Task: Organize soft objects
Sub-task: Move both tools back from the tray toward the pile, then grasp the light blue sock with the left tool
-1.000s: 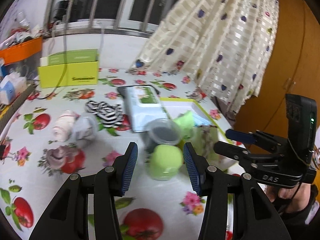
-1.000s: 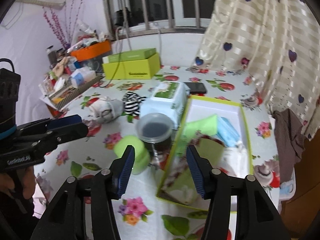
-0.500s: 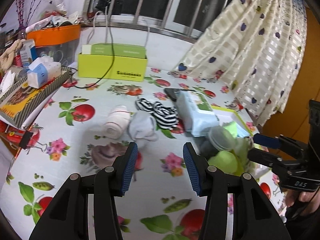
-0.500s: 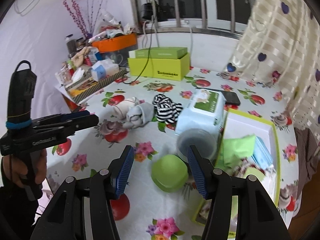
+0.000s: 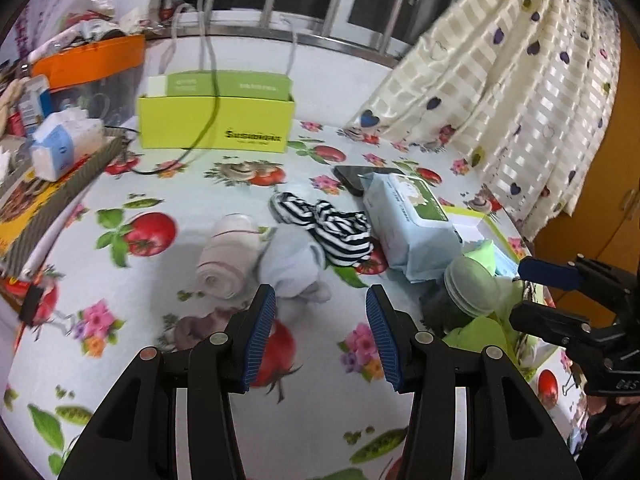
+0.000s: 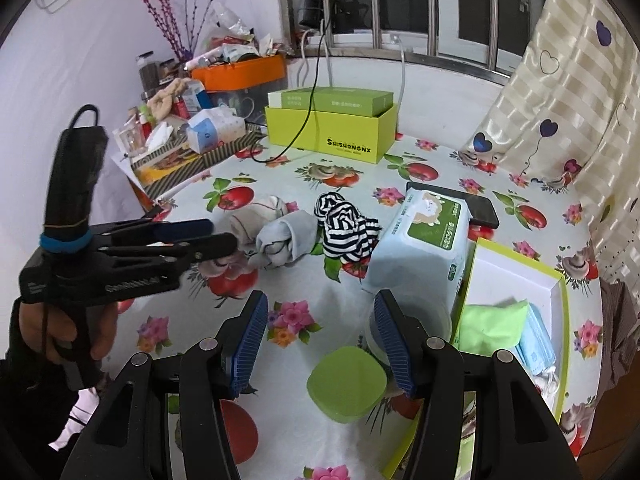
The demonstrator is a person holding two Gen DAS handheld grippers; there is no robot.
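Left gripper jaws open, empty. Grey sock roll on desk directly ahead, touching beige roll. Right gripper jaws open, empty, farther off. Left nearer.

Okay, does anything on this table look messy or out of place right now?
Yes. The striped sock lies crumpled and unrolled beside two rolled ones, the grey sock and the beige sock. A phone sits partly tucked under the wipes pack. Nothing looks spilled or broken.
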